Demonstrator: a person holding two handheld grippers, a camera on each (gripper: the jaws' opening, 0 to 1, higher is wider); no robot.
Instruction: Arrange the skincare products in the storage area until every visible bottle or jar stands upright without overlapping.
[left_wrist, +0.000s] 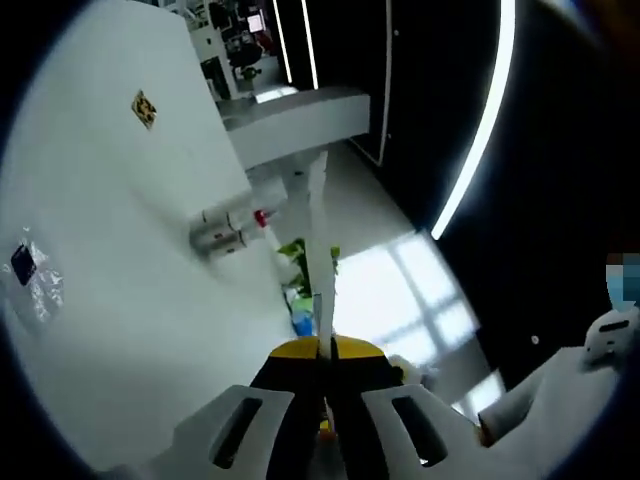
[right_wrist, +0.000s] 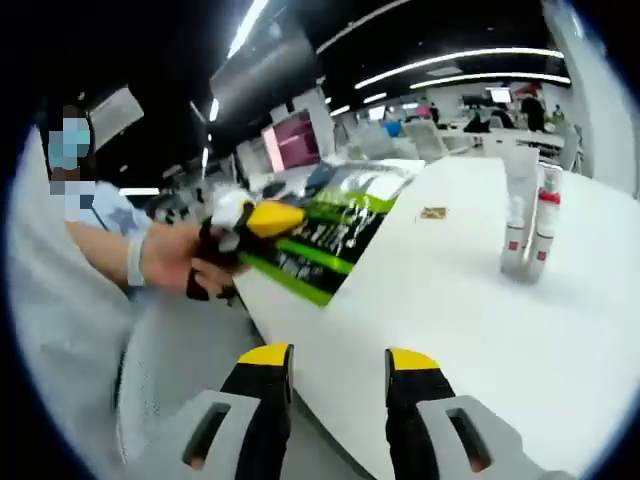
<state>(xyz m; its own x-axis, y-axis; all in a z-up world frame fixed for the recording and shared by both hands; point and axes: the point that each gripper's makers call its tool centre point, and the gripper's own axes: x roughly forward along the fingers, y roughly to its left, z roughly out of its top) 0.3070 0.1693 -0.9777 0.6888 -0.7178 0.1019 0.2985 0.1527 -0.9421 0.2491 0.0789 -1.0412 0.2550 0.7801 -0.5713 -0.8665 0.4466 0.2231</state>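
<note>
With the left gripper (left_wrist: 322, 392) pressed together, the right gripper (right_wrist: 338, 372) spread and empty, the upright tubes (right_wrist: 528, 225) on the far bench (right_wrist: 480, 330) could topple if clipped.

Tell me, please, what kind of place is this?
Probably a large open office or lab: long ceiling light strips, rows of desks with monitors in the background, and a big white table holding upright skincare tubes.
</note>
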